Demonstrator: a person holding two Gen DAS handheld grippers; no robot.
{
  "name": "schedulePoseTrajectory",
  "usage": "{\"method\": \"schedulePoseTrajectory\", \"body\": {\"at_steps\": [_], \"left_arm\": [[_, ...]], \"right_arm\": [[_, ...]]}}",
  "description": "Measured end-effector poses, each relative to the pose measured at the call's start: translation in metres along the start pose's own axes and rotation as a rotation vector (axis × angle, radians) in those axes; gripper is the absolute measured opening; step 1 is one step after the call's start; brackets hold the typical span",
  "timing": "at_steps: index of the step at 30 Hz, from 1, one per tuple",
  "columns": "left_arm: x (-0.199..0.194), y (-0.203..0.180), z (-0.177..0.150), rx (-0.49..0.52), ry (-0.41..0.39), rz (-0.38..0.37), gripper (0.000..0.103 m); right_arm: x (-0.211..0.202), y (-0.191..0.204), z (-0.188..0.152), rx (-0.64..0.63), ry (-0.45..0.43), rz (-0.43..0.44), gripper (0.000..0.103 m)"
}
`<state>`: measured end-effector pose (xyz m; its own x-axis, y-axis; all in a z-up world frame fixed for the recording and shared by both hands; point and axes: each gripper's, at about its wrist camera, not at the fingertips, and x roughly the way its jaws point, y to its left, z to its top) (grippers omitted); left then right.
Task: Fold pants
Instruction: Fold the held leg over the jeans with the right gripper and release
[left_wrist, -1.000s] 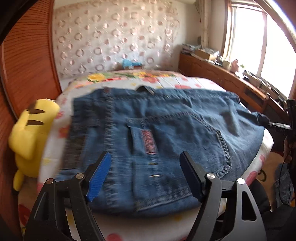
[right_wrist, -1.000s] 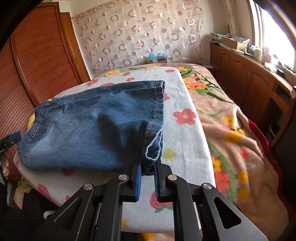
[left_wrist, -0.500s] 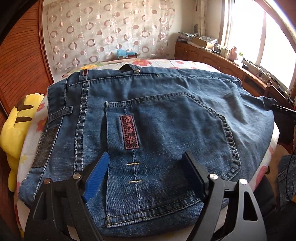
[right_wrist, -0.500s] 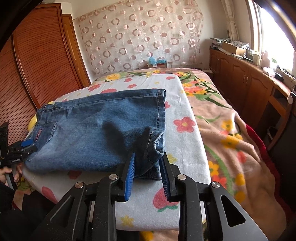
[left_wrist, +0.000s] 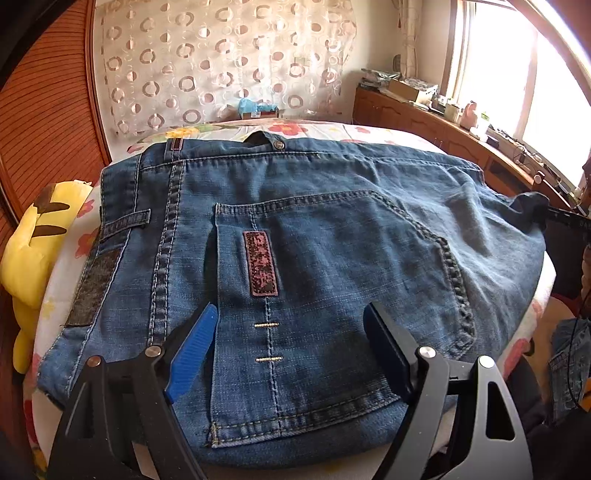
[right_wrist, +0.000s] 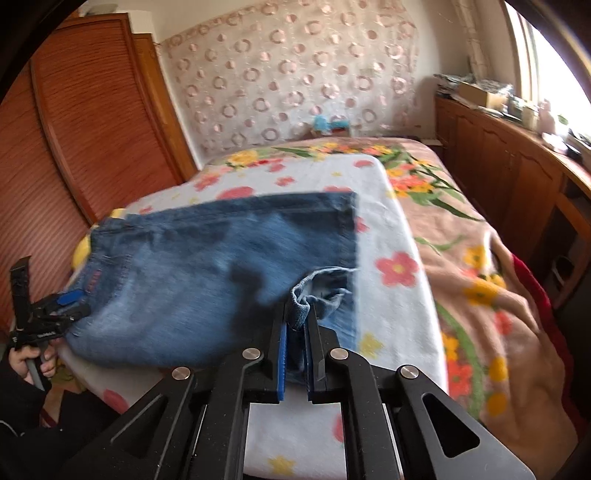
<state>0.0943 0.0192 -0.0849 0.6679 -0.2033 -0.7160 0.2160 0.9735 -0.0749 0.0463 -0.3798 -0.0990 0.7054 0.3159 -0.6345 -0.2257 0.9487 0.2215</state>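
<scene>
Denim pants (right_wrist: 207, 266) hem pinched by right gripper (right_wrist: 295, 325); left gripper (left_wrist: 291, 354) spread.

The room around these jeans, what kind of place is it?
Most likely a bedroom in a home: the jeans lie on a bed with a floral blanket, a wooden wardrobe beside it, and a yellow plush toy.

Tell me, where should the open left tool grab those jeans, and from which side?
Probably the near waist-end edge of the jeans, just below the back pocket, coming in low from the bed's near side. That edge overhangs slightly toward the left tool, so one pad can slip under. The right tool already pinches the leg hem.
</scene>
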Motion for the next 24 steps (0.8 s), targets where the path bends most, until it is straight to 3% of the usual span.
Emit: {"method": "schedulePoseTrajectory", "body": {"at_steps": [10, 18, 24], "left_arm": [[-0.042, 0.009, 0.014, -0.009, -0.077, 0.031, 0.082], [-0.063, 0.018, 0.020, -0.032, -0.124, 0.057, 0.082], [-0.062, 0.023, 0.018, -0.049, -0.120, 0.063, 0.082]], "right_arm": [[-0.004, 0.081, 0.042, -0.154, -0.065, 0.194, 0.007], [0.000, 0.151, 0.060, -0.224, -0.054, 0.400, 0.007], [0.007, 0.174, 0.078, -0.265, -0.056, 0.444, 0.007]]}}
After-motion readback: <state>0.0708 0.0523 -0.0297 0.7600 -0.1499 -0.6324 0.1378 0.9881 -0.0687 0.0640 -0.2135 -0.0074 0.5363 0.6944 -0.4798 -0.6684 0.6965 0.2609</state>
